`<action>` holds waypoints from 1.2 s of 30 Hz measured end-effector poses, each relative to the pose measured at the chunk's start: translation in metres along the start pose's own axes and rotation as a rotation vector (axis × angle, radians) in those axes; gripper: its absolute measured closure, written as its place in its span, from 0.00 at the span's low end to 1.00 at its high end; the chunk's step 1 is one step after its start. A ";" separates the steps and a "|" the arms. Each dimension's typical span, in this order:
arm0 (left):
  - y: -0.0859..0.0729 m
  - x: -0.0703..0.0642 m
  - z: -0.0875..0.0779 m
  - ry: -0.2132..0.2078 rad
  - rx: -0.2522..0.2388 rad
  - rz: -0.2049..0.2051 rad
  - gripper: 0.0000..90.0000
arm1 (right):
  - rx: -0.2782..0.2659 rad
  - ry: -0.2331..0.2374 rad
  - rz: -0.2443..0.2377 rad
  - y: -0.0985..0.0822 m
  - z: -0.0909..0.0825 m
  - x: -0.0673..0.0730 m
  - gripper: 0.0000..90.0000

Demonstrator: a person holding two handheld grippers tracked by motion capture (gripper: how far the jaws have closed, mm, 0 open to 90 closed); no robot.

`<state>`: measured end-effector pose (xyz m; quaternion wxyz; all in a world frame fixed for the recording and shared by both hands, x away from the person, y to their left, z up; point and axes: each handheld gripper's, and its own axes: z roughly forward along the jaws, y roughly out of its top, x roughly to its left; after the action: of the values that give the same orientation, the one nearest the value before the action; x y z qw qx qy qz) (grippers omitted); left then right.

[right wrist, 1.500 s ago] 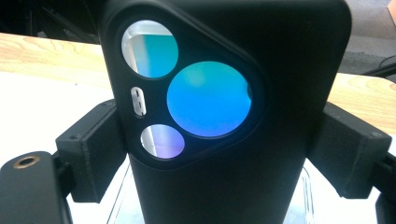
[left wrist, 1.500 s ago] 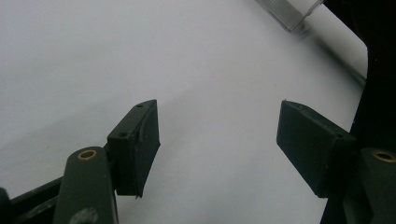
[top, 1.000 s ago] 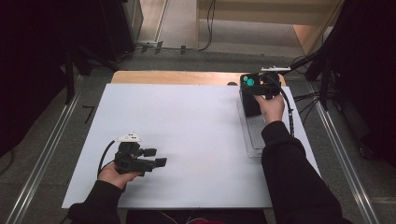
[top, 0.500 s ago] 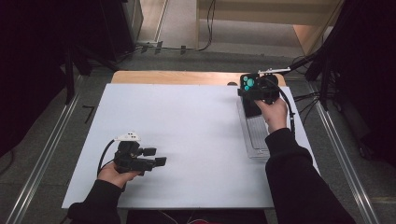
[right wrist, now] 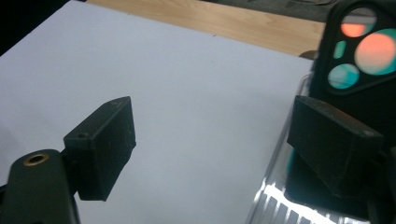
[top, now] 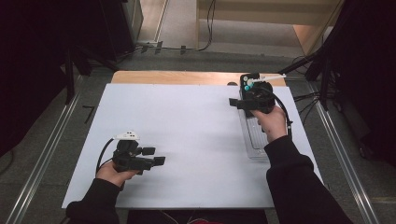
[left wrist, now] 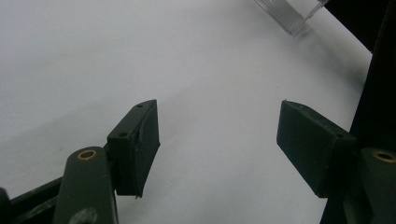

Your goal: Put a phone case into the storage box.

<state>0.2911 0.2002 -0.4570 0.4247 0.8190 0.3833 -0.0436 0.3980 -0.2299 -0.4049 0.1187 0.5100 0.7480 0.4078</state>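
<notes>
The right tool has shifted leftward and slightly nearer the person over the last second, its jaws spread and holding nothing. It hovers over the far end of the clear plastic tray at the desk's right edge, just beside a black phone that stands in that tray. In my judgement the phone is being approached, not yet gripped. The left tool is unchanged, resting low at the near left, jaws spread and empty. A wooden strip borders the far edge; nothing obstructs the reach.
</notes>
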 end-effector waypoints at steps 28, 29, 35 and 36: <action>-0.001 0.002 -0.005 -0.011 0.011 0.017 0.34 | 0.076 0.172 -0.121 -0.043 -0.008 0.044 0.24; -0.001 0.002 -0.005 -0.012 0.010 0.019 0.34 | 0.082 0.175 -0.124 -0.044 -0.008 0.045 0.24; -0.001 0.001 -0.004 -0.017 0.009 0.024 0.34 | 0.095 0.200 -0.137 -0.055 -0.011 0.052 0.24; -0.001 0.001 -0.004 -0.017 0.010 0.027 0.34 | 0.096 0.204 -0.140 -0.057 -0.012 0.053 0.24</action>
<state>0.2901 0.2041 -0.4550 0.4244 0.8258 0.3684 -0.0468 0.3287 -0.1986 -0.4263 0.0456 0.4176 0.8086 0.4119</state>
